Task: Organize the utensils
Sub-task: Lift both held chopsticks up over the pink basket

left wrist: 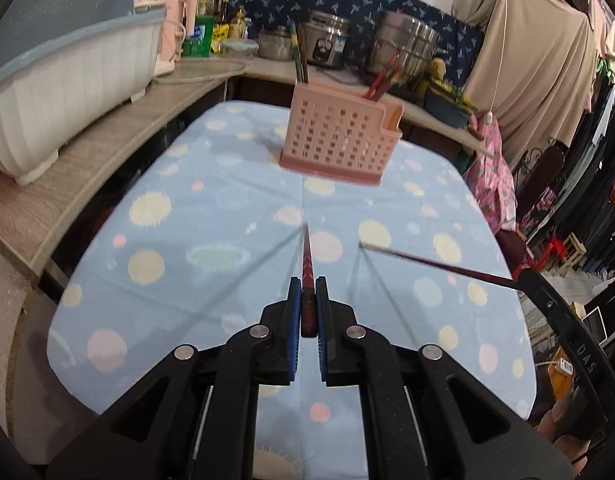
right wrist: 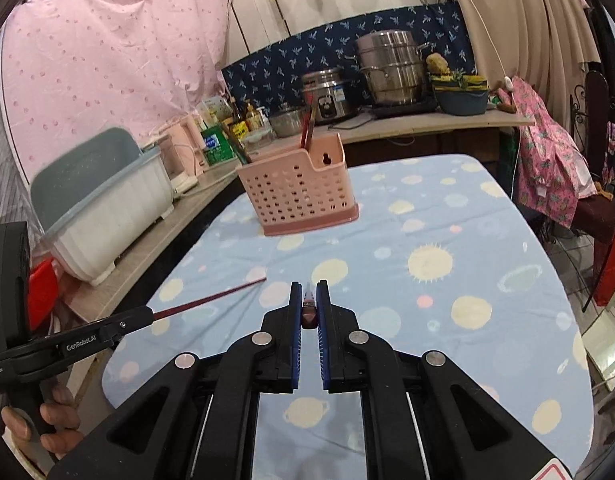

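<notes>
Two dark red chopsticks are off the table, one clamped in each of my grippers. On the side of my left gripper [right wrist: 147, 314], seen from the right wrist camera, white lettering reads "GenRoboLAI" as best I can make it out, with smaller print below that is too small to read; from the left wrist camera the letters "DAS" show on the black frame of my right gripper [left wrist: 521, 276]. My left gripper's blue pads are shut on a patterned dark red chopstick [left wrist: 307, 268] that points forward along the fingers, over the pale blue tablecloth with pastel circles [left wrist: 187, 240]. My right gripper's pads are likewise shut on the butt end of a second dark red chopstick [right wrist: 308, 308], which I see almost end-on from the right wrist view and as a thin rod slanting in from the right in the left wrist view. Both grippers tilt downward toward the table. Ahead of them stands the pink perforated plastic utensil caddy [left wrist: 339, 136] on the cloth, with more chopsticks [left wrist: 381, 80] upright inside it. My left hand [right wrist: 47, 420] wraps the black handle at the lower left.
</notes>
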Action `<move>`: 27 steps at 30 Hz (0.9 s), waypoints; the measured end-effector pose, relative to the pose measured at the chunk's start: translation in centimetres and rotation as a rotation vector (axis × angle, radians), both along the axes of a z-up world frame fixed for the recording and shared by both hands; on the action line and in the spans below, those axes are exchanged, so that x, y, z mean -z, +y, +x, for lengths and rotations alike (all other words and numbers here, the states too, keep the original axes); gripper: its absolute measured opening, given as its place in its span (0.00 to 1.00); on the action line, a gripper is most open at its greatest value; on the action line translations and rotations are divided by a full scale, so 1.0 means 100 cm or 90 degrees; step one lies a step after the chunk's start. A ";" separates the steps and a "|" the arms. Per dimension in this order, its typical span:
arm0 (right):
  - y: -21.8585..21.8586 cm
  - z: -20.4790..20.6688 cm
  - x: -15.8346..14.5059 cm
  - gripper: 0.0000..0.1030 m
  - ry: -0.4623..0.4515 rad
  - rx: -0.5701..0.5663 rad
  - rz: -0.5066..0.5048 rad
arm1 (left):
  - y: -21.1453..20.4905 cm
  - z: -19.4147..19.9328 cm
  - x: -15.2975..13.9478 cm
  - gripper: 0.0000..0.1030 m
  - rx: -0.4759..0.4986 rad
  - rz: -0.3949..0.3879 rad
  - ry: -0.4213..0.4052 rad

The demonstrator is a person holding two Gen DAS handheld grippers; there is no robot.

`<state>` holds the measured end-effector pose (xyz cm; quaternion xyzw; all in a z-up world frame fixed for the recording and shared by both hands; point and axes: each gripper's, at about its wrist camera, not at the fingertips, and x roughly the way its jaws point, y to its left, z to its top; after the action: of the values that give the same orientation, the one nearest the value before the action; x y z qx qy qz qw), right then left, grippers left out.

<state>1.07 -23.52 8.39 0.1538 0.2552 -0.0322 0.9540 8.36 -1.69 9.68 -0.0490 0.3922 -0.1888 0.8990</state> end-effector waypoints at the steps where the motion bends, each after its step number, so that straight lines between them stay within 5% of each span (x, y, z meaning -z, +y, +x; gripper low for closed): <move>1: -0.003 0.002 -0.008 0.08 -0.013 0.003 -0.003 | 0.000 0.003 -0.007 0.07 -0.002 -0.003 -0.009; 18: -0.021 0.046 -0.057 0.08 -0.083 0.014 -0.023 | -0.026 0.063 -0.074 0.07 0.001 0.002 -0.095; 27: -0.033 0.090 -0.108 0.08 -0.141 0.013 -0.030 | -0.036 0.105 -0.121 0.07 -0.012 -0.012 -0.139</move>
<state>10.08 -26.84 19.14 0.1369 0.1459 -0.0307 0.9793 18.90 -5.24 21.77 -0.0402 0.2900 -0.1879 0.9375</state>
